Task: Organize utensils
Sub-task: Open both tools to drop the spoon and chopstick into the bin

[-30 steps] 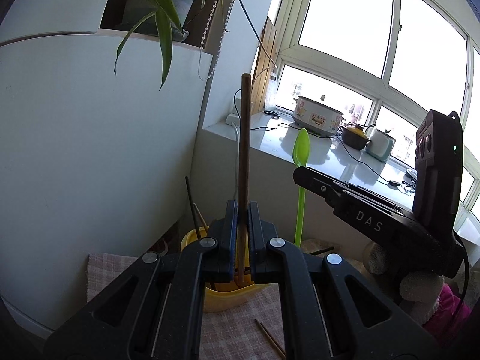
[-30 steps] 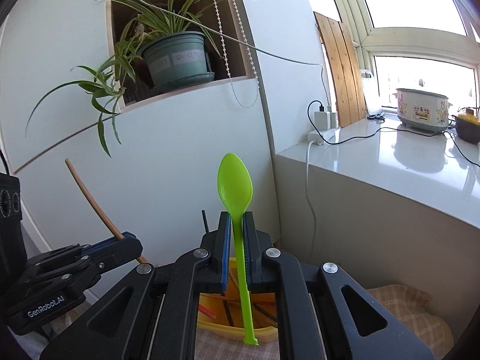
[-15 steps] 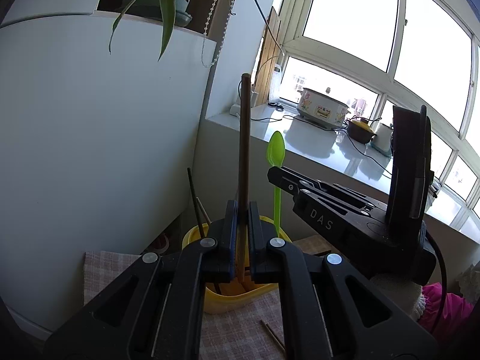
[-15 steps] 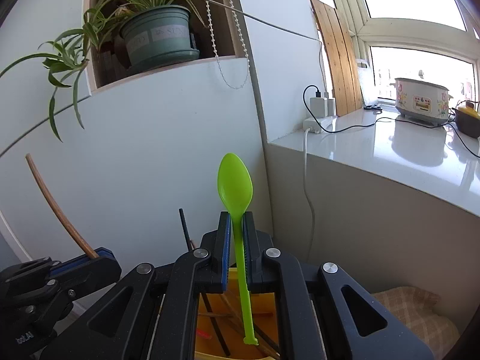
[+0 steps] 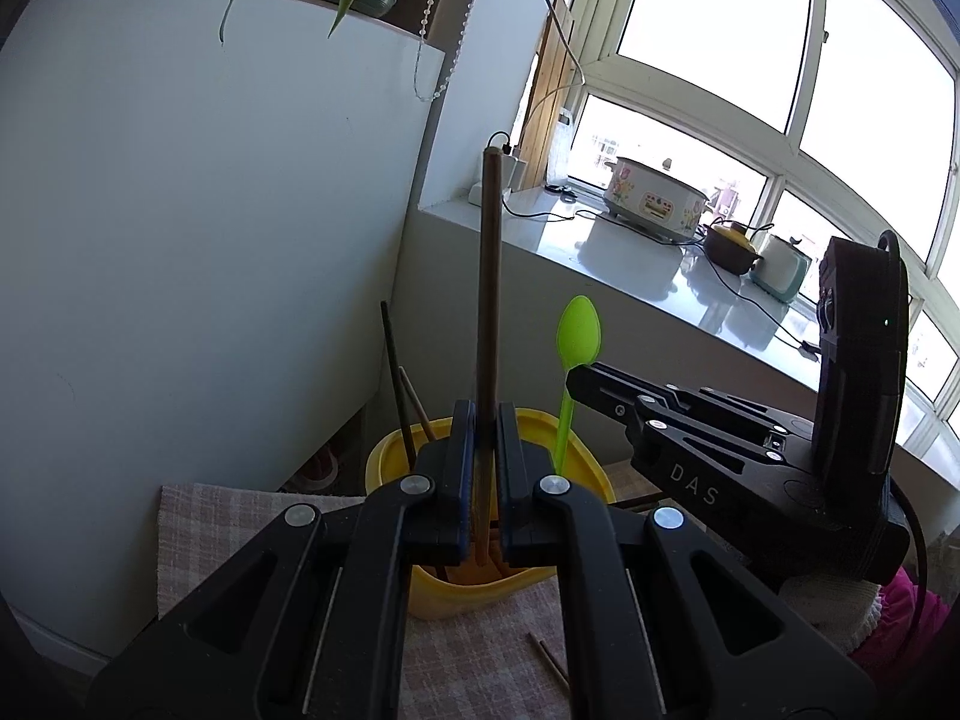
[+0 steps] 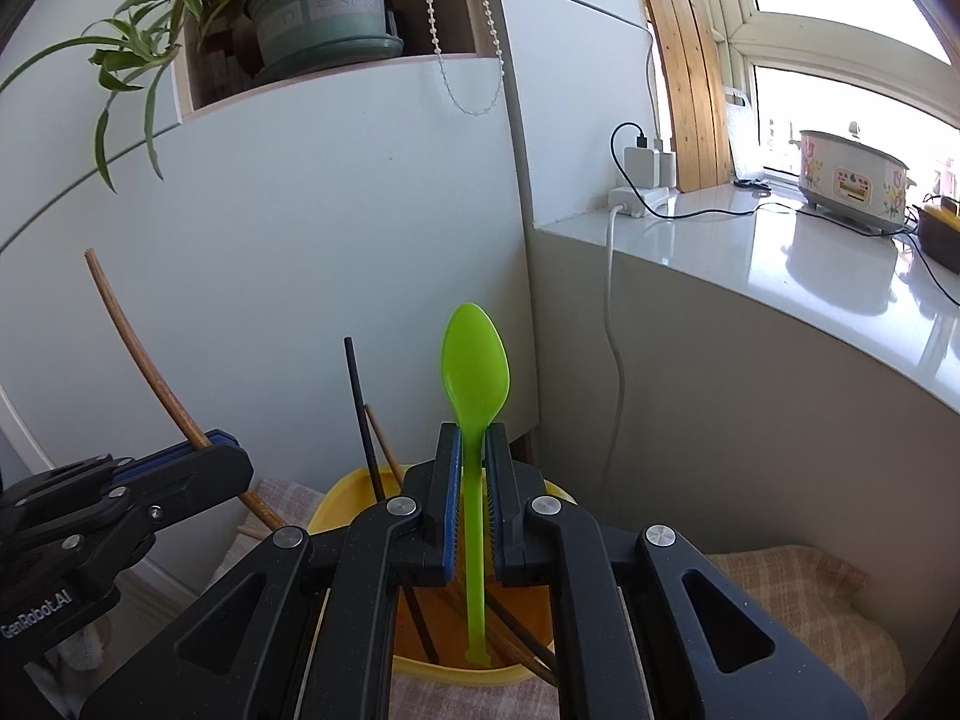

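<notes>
So the green spoon (image 6: 475,372) is that thin glossy plastic kind, lime coloured, oval bowl pointing up and a narrow flat handle running down. The right gripper (image 6: 473,456) has its jaws pinched onto the handle just under the bowl, and the handle's bottom end hangs inside the yellow container (image 6: 336,501). Next to it is the brown chopstick (image 5: 489,300), a plain round wooden stick with a dull finish, standing pretty much upright. The left gripper (image 5: 485,438) is clamped tight on its lower part, with most of the length sticking up above the jaws and the bottom tip down inside the same tub.

The container is smooth yellow plastic with a rounded rim, and it's holding a black chopstick (image 6: 360,414) plus a few more wooden ones leaning against its side. It sits on a checked woven cloth (image 5: 240,516), pinkish-beige, kind of coarse looking. One loose stick (image 5: 549,657) lies flat on the cloth in front of the tub.

Both grippers are matte black plastic with blue ribbed pads, side by side over the tub.
</notes>
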The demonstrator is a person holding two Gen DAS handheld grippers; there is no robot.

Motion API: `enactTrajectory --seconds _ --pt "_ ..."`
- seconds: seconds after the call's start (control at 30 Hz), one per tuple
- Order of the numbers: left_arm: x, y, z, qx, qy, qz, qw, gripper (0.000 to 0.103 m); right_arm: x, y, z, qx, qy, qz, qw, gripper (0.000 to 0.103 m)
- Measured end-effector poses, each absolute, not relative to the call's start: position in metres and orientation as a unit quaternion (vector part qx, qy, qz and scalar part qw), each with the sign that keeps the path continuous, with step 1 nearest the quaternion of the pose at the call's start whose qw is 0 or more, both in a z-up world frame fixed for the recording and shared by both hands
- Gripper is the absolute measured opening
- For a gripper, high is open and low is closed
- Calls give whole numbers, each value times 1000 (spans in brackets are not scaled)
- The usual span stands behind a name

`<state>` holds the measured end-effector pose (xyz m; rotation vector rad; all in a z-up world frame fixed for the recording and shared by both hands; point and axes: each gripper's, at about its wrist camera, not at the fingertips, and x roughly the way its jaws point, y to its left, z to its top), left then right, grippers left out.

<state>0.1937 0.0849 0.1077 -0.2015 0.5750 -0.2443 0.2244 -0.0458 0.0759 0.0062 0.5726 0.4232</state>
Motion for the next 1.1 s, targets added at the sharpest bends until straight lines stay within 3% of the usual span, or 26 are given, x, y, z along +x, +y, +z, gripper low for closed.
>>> enactTrajectory --seconds 0.33,0.47,0.63,1.1 --pt "202 78 99 -103 298 -121 941 5 212 -55 75 -10 285 201 937 6" --pt "201 80 99 -104 297 -112 942 27 205 -59 77 -9 281 202 938 7" --pt "195 83 100 -111 295 -109 943 27 199 -65 77 -5 283 200 938 18" --pt "157 79 123 -108 260 -109 953 27 164 -83 95 -7 250 202 947 19"
